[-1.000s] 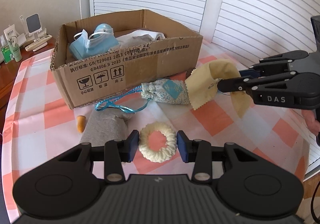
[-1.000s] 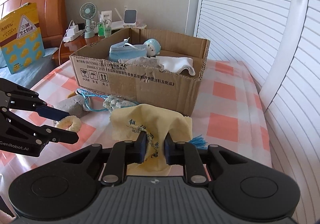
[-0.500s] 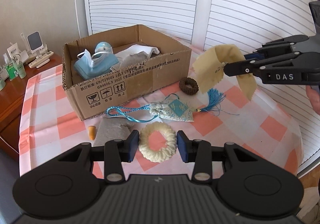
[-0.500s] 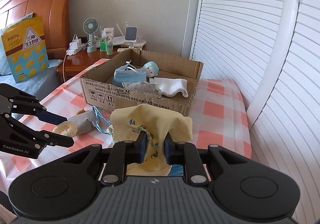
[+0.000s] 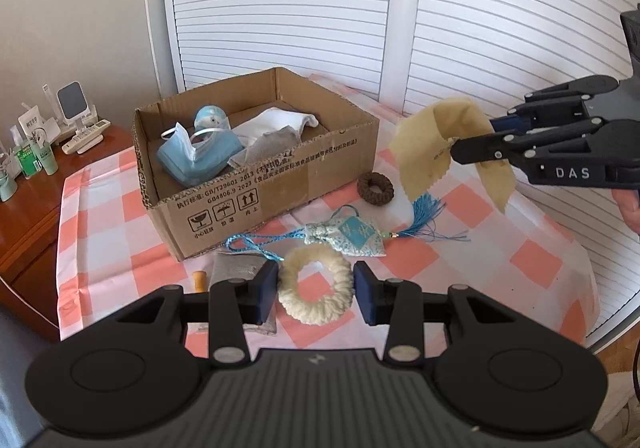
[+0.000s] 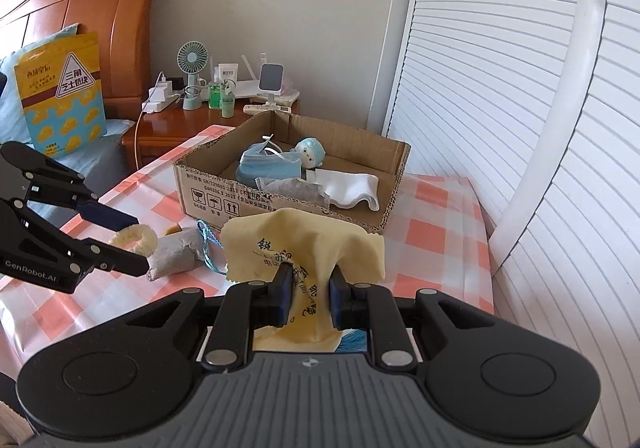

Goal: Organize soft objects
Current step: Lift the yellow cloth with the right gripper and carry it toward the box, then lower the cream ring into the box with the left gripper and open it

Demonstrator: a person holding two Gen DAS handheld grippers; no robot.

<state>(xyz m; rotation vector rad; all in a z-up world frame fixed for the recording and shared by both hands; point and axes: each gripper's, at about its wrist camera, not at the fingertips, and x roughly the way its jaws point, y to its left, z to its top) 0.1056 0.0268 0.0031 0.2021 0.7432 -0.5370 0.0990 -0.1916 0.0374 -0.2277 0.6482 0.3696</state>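
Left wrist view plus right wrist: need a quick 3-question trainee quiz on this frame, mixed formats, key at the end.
1. True or false: the cream scrunchie sits between the fingers of the left gripper.
2. Multiple choice: what does the right gripper grip? A) a white sock B) the yellow cloth C) a blue mask
3. Fill in: the brown scrunchie lies on the checked tablecloth, outside the ______.

Key
1. True; the pads press its two sides.
2. B; the cloth hangs clear of the table in the left wrist view.
3. cardboard box, which already holds the blue mask and the white sock.
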